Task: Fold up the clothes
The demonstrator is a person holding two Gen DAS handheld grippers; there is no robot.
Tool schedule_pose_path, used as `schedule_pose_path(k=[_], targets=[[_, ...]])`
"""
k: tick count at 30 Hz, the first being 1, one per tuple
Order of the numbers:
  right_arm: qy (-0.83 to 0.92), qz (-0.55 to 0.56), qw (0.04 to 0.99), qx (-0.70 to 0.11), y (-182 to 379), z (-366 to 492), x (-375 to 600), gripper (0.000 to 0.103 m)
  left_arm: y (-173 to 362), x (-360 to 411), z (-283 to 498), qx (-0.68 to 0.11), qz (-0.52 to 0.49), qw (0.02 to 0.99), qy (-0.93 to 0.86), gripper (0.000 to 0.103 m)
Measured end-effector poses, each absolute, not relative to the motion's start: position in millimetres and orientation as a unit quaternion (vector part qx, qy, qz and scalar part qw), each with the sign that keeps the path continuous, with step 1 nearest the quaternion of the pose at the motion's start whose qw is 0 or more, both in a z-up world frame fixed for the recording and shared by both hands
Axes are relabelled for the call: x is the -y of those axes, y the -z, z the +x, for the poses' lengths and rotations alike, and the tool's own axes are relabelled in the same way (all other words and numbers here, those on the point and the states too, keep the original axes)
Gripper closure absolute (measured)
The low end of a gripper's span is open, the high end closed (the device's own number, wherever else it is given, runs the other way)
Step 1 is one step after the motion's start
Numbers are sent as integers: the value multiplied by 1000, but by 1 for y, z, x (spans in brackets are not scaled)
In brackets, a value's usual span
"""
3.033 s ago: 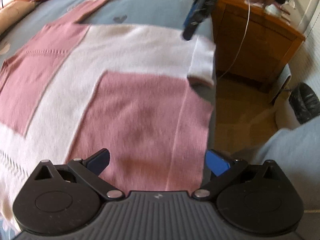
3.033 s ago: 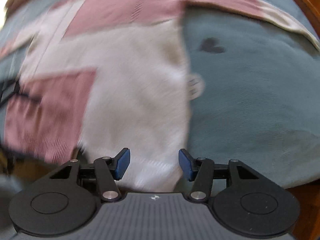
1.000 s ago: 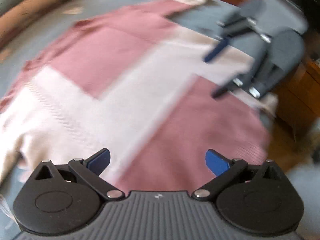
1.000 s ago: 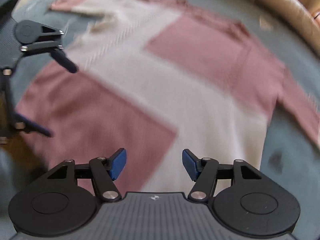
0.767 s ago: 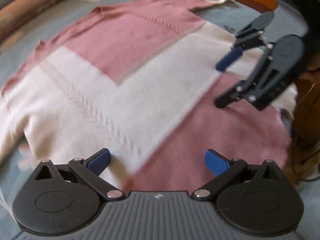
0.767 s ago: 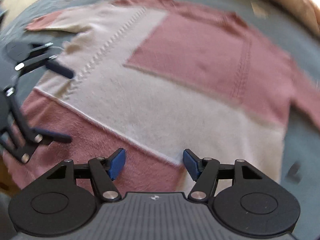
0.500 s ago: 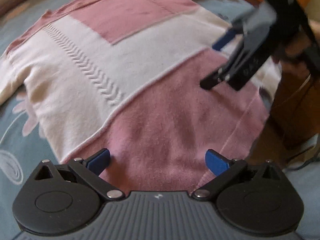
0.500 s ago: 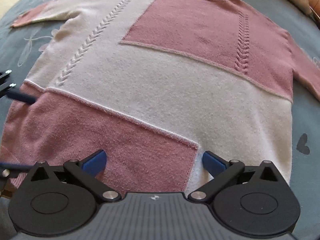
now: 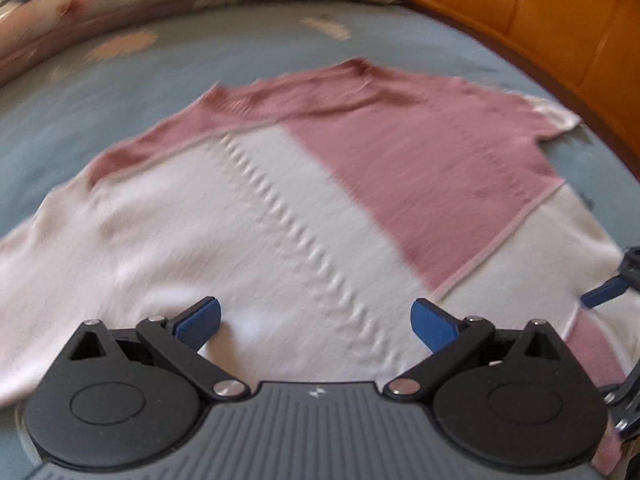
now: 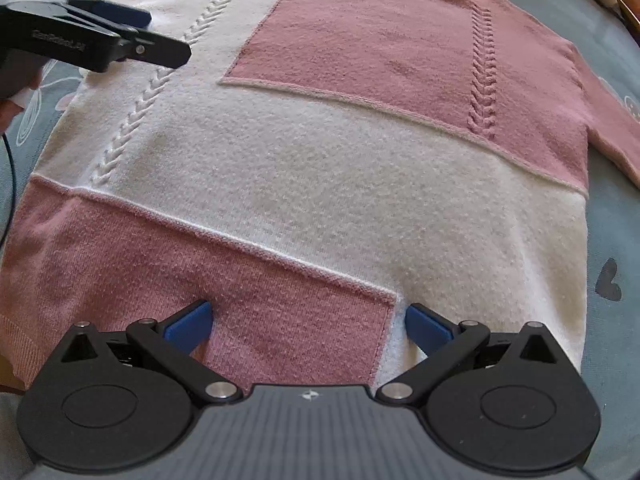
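- The jaws of the right gripper [image 10: 308, 322] are spread wide, and nothing is clamped between them.
- Its blue pads [image 10: 190, 322] are positioned low over the sweater [image 10: 320, 184]; whether they touch the knit cannot be told.
- Between these pads, the lower pink panel [image 10: 160, 264] is seen on the left and white knit on the right.
- The jaws of the left gripper [image 9: 316, 320] are likewise spread wide, with nothing held.
- Between its pads [image 9: 200, 318], white knit and the lower run of a raised cable stitch [image 9: 304, 248] are seen; this view is blurred.
- In the right wrist view, the left gripper [image 10: 132, 36] is seen from the side, above the sweater's upper left white area and near a cable stitch.
- In the left wrist view, one blue pad of the right gripper [image 9: 604, 292] is visible at the right edge, over the sweater's white band.
- The sweater is laid out flat, its front spread in pink and white blocks, with a pink panel [image 10: 384, 44] at upper right.
- One sleeve [image 9: 36, 272] is extended to the left in the left wrist view.
- The sweater is supported by a blue-grey bedspread [image 10: 612, 240] printed with a dark heart [image 10: 608, 280].
- A pale cushion [image 9: 160, 8] and an orange wooden frame [image 9: 540, 28] are located beyond the bedspread.
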State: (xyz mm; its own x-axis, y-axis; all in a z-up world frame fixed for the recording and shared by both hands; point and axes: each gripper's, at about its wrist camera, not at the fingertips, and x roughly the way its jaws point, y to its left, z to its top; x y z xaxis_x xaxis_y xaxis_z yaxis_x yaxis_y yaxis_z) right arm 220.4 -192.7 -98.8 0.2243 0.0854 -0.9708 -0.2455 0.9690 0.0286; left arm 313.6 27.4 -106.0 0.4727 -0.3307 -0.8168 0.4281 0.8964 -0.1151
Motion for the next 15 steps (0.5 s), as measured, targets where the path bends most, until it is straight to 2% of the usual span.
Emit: schedule_pose_path(k=[7, 12, 15], targets=[[-98, -61, 781, -614, 100, 220, 193, 0, 103, -39, 281, -469, 94, 847, 233, 2], [-89, -57, 780, -616, 102, 221, 193, 0, 84, -30, 280, -428, 100, 859, 261, 2], [-88, -59, 778, -619, 102, 222, 194, 0, 96, -26, 288, -448, 73, 854, 255, 2]])
